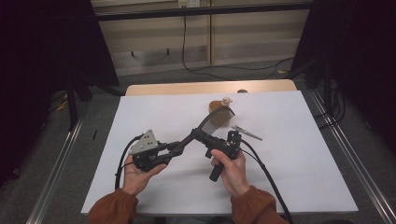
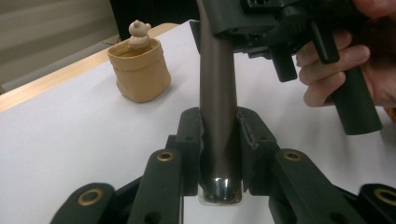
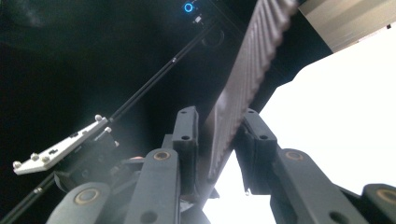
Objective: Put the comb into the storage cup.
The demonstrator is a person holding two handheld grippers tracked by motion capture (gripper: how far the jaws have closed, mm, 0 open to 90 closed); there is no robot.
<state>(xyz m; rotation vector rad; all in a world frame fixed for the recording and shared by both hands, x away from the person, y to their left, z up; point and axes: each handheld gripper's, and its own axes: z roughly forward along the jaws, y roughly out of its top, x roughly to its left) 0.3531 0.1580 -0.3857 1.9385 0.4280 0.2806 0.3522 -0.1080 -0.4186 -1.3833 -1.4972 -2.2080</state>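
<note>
Left gripper: jaws closed on the smooth dark handle end of a long black tool; the handle's shiny chrome butt sits between the jaw bases, and the shaft runs straight away from the camera toward the right gripper; held clear of the desk in the high view.

Right gripper: jaws clamped on the same tool farther along, on a ridged, ribbed stretch of it; the ribbed section rises diagonally up and to the right between the jaws; what kind of tool it is I cannot tell, though its far end broadens into a flat greyish blade in the high view, tilted over the middle of the desk.

Left hand grips its gripper near the near-left part of the desk; right hand grips a black pistol handle just right of centre; both sleeves rust-orange; a cable trails from each gripper toward the near edge.

Container: a small tan, soft-looking pot stands upright toward the far edge of the desk, near its middle; a small pale bear-like figure sits in it, head showing above the rim; the pot is apart from the tool, just beyond its blade end.

A slim metal object lies flat on the white surface right of the blade, untouched; too small to identify.
</note>
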